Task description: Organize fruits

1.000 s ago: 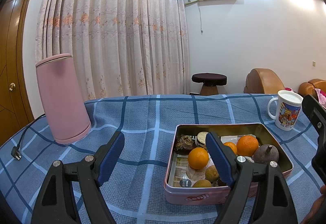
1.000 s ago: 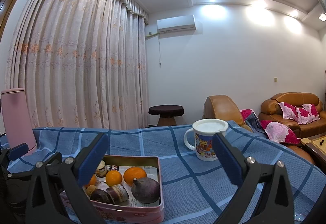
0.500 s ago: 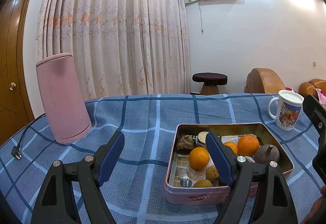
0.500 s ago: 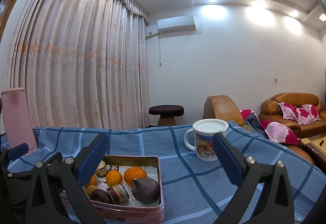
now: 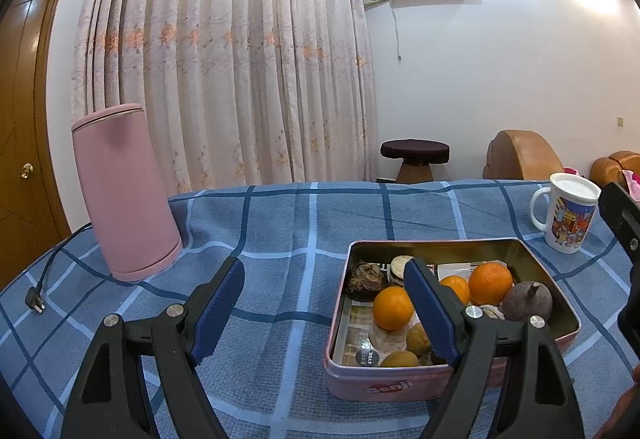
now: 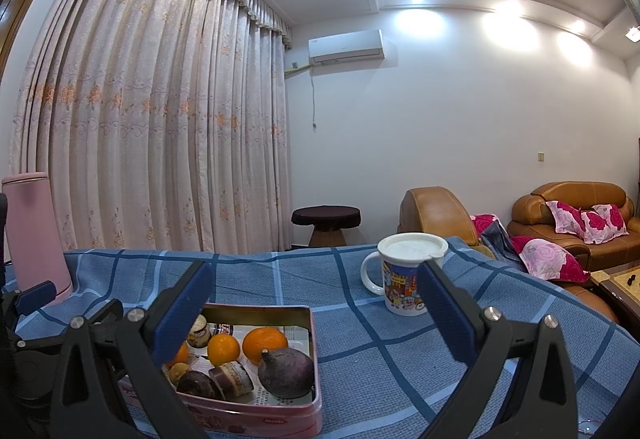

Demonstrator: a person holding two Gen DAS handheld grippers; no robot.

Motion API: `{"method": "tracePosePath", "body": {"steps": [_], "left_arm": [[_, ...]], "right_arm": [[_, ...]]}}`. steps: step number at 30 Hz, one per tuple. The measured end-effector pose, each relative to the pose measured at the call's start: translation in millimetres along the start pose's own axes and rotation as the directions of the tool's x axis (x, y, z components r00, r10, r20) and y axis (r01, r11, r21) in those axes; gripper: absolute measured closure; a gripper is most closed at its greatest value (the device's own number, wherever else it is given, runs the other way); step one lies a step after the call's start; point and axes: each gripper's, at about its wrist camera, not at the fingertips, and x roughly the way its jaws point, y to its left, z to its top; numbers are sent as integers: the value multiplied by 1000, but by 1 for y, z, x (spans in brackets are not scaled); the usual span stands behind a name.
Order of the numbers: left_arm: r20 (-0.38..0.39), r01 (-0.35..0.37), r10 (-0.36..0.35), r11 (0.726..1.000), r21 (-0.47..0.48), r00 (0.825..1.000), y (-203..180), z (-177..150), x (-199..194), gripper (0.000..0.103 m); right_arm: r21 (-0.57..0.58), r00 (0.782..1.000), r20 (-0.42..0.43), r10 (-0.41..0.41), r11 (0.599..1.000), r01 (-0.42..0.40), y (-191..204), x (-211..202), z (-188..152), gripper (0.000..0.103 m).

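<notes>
The left gripper point(image 5: 324, 303) is hovering low over the table point(image 5: 280, 223), its blue ribbed pads spread wide with nothing between them, black plastic fingers point(image 5: 218, 303) pointing forward and level. At about 3 o'clock from its centre, a pink rectangular tin point(image 5: 400, 385) is sitting on the blue checked woven cloth, and the gripper's right finger is crossing in front of it. Inside the tin, round glossy oranges point(image 5: 393, 308) are lying among a dark purple, stemmed fruit point(image 5: 527, 301), small yellowish-brown fruits point(image 5: 418, 333) and wrapped snacks. At 10 o'clock, a smooth pink tapered kettle point(image 5: 124, 195) is standing upright, its black cord trailing toward the table edge.

The right gripper point(image 6: 314, 315) is also hanging open and empty, fingers held level above the cloth. The tin point(image 6: 280, 415) is lying at 7 o'clock from it, partly behind its left finger, with the purple fruit point(image 6: 286, 371) nearest its right wall. At 1 o'clock, a white ceramic mug point(image 6: 402, 279) with a cartoon print and a flat lid is standing upright, partly behind the right finger.
</notes>
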Motion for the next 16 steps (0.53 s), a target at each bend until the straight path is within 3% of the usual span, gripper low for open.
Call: {"method": "tracePosePath", "body": {"steps": [16], "left_arm": [[-1,21,-21,1000,-23,1000,0,0,-1,20]], "right_arm": [[8,1000,-6,-20,1000,20,-2,1,-1,0]]}}
